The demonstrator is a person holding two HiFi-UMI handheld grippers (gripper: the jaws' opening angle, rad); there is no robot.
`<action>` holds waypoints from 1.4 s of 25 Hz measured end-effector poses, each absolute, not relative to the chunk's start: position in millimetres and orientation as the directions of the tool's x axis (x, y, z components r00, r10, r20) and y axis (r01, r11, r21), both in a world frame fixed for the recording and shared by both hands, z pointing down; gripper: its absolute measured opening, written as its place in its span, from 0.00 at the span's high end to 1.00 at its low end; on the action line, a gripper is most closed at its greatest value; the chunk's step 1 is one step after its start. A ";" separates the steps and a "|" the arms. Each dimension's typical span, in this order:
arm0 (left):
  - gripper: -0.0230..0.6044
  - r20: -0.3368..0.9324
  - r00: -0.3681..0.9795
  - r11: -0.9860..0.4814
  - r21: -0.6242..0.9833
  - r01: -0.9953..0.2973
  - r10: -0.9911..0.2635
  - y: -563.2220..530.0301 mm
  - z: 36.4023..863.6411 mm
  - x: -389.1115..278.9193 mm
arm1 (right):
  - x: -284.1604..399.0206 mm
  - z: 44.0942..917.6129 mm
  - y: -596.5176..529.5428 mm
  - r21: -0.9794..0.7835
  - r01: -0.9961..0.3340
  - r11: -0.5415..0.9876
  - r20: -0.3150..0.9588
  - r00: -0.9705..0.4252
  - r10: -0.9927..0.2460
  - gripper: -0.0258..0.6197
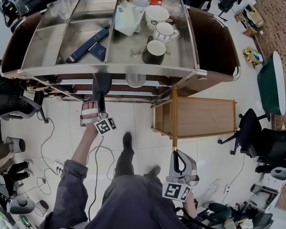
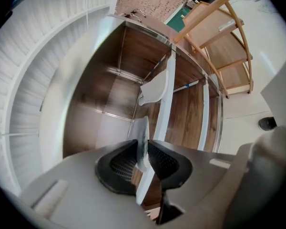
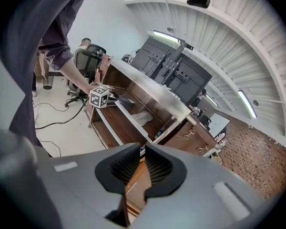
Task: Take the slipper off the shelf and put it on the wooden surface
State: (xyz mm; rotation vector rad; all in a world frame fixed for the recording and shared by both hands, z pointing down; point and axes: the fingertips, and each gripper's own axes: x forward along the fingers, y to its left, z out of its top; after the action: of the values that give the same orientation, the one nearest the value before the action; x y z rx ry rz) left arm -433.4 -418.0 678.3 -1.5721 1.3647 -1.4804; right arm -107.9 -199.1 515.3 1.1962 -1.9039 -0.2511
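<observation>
Slipper, dark from above, hangs at the near edge of the steel-topped counter, left of that edge's middle and just in front of the open shelves. The left gripper has it pinched. In the left gripper view its jaws are pressed on a thin pale edge of the slipper, which is blurred there, so its shape is hard to read.

A second, pale slipper lies on a shelf under the middle of the near edge. The overhanging top cuts off most of it in the head view, and the left gripper view shows it more fully.

The wooden surface stands low beside the counter's near right corner, with an upright wooden post at its left side, between it and the held slipper.

The right gripper hangs near the person's body, well apart from the counter. Its jaws are drawn almost together with only a sliver of gap, and nothing is in it.

On the counter top, a blue box lies left of centre. A white jug and several cups crowd toward the far edge and the middle. Cables trail over the floor tiles by the person's feet. The shelves' depth is hidden from above.
</observation>
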 end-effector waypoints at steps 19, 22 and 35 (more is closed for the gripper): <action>0.83 0.313 -0.002 -0.297 -0.901 -0.317 -0.950 -65.1 583.9 -148.9 | 100.0 484.5 36.3 0.606 -0.665 0.437 0.376 -0.244 -0.894 0.93; 0.83 0.314 0.103 -0.331 -0.896 -0.298 -0.944 -52.7 587.7 -78.3 | 148.9 485.7 70.3 0.614 -0.703 0.360 0.363 -0.153 -0.919 0.94; 0.83 0.489 0.223 -0.524 -0.840 -0.140 -0.844 -133.4 680.8 103.6 | 299.7 484.2 137.6 0.597 -0.797 0.095 0.375 0.172 -0.911 0.94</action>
State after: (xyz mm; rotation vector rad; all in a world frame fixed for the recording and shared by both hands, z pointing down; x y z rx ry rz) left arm 103.6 -133.4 680.8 -1.8318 0.9093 -1.3428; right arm 299.7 137.6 484.2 1.7125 -1.6362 -0.1957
